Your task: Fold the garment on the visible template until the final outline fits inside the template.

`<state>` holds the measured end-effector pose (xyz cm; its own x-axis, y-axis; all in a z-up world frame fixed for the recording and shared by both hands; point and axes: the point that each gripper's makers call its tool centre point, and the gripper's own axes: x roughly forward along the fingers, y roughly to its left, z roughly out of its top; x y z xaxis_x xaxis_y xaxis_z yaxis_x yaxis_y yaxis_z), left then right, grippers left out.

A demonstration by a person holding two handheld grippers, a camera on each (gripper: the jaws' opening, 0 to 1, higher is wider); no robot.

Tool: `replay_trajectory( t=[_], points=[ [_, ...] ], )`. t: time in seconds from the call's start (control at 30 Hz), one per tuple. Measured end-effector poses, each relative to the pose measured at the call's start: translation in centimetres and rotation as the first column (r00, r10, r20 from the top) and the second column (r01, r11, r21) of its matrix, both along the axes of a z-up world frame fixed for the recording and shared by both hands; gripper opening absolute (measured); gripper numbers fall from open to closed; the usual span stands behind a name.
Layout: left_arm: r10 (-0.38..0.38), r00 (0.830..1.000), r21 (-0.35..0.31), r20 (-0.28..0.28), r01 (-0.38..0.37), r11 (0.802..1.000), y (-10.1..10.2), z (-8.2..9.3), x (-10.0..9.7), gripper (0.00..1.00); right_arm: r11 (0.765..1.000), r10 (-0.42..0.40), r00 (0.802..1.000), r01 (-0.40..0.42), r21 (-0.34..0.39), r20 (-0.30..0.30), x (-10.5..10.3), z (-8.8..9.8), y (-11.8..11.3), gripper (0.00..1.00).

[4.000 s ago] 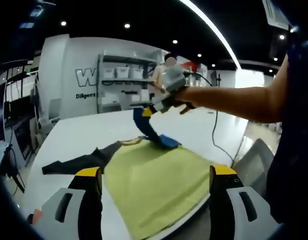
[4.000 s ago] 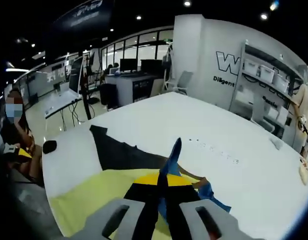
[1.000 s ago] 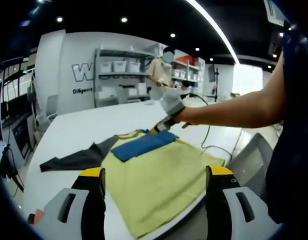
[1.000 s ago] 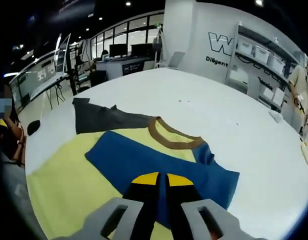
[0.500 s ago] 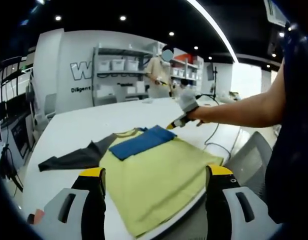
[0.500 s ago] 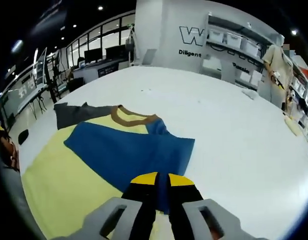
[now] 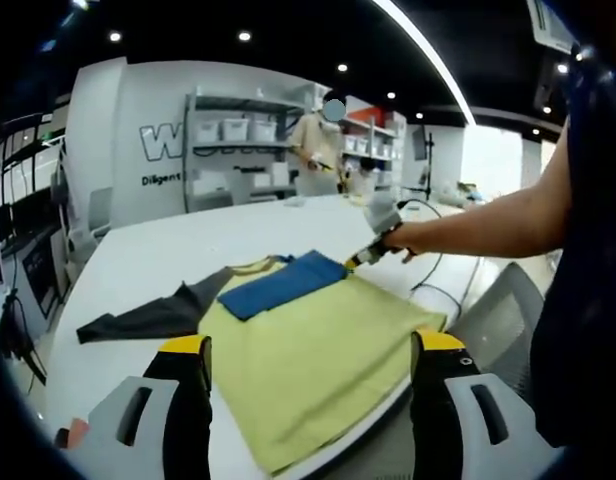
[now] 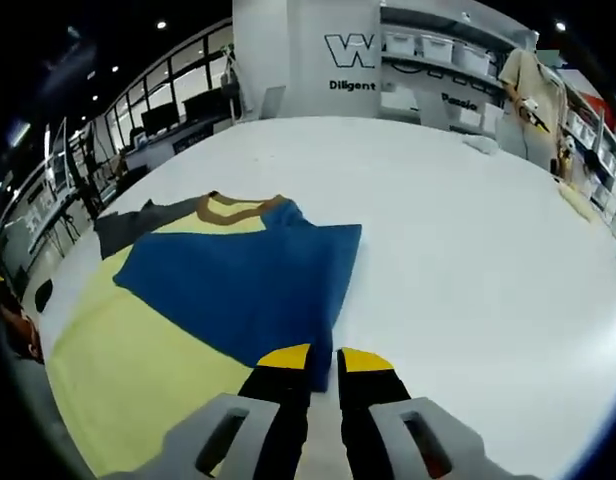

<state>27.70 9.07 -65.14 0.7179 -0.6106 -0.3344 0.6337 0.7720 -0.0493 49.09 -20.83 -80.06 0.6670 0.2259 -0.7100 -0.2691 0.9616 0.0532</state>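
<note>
A shirt with a yellow body [image 7: 328, 320] lies flat on the white table [image 7: 158, 260]. Its blue sleeve [image 7: 283, 282] is folded across the chest, and its dark grey sleeve [image 7: 138, 322] stretches out to the left. My left gripper [image 7: 310, 345] hangs open over the shirt's near hem with nothing between its fingers. A person's hand holds my right gripper [image 7: 360, 258] at the blue sleeve's end. In the right gripper view, the right gripper [image 8: 324, 360] stands slightly open at the edge of the blue sleeve [image 8: 248, 275]. The yellow body [image 8: 128, 370] and brown collar [image 8: 238, 208] lie beyond.
The table [image 8: 468, 250] runs wide and bare past the shirt. A cable [image 7: 428, 285] trails off its right edge beside a grey chair [image 7: 503, 320]. Shelving with bins [image 7: 243, 150] and a standing person [image 7: 318, 150] are at the back.
The right gripper has drawn the blue sleeve across the shirt and laid it flat. Its jaws, shut on the cloth before, now show a small gap. The left gripper has stayed still.
</note>
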Motion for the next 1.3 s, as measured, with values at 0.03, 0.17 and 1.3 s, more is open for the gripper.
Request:
replay_trajectory(
  t=[0.03,0.17,1.3],
  points=[
    [0.0,1.0,0.001,0.0,0.0,1.0,0.0,0.0,0.0,0.76,1.0,0.0,1.0,0.0,0.0,0.0,-0.1,0.1,0.1,0.04],
    [0.0,1.0,0.003,-0.002,0.0,1.0,0.0,-0.1,0.0,0.76,1.0,0.017,1.0,-0.016,-0.014,0.006,-0.3,-0.1,0.2,0.0],
    [0.002,1.0,0.005,0.004,-0.002,1.0,0.1,0.0,0.1,0.76,0.976,0.15,0.987,-0.14,-0.164,0.051,-0.6,-0.3,2.9,0.0]
  ],
)
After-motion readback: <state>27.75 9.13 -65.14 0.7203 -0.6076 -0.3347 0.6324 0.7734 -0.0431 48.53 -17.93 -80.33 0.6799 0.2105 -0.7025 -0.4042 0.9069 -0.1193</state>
